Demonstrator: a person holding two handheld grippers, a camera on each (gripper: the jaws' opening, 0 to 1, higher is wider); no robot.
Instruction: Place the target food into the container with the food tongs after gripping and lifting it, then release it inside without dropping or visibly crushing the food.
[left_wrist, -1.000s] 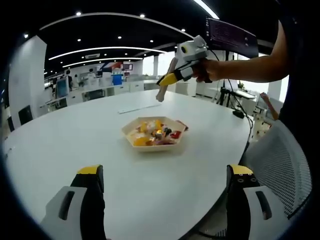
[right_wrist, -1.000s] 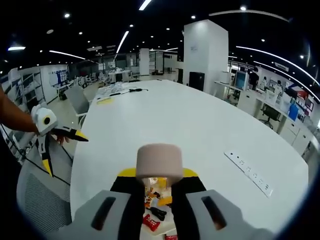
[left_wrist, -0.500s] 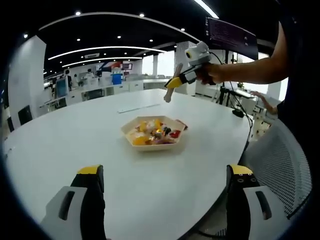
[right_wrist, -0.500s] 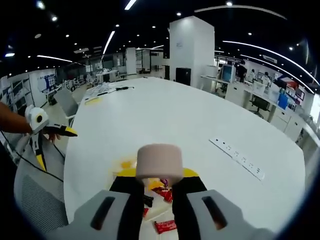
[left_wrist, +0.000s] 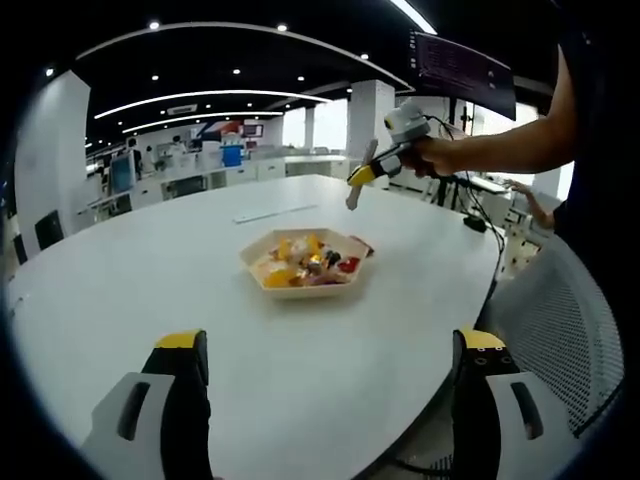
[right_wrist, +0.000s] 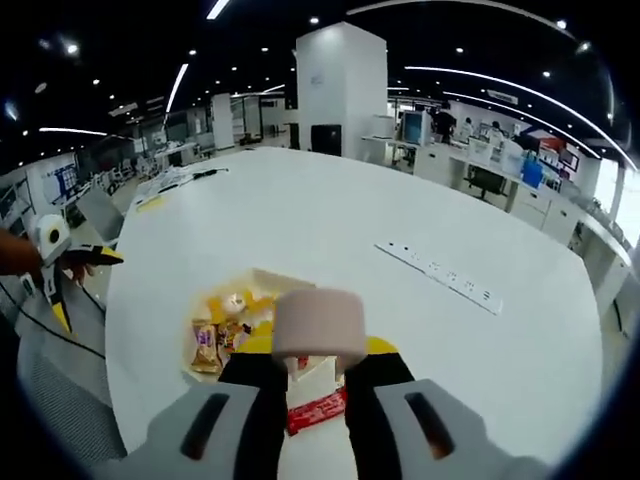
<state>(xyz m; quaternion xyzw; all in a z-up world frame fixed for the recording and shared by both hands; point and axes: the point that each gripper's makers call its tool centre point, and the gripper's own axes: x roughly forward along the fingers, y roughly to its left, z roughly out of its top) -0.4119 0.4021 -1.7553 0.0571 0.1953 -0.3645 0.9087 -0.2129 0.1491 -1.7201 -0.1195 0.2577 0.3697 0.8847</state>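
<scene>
My right tool is pinched on a beige roll-shaped piece of food, carried high above the table. My left tool waits spread wide. Next I must lower it gently into the hexagonal tray of snacks, then let go.

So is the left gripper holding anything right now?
No, the left gripper has its jaws wide apart with only bare white table between them, well short of the tray of snacks.
</scene>
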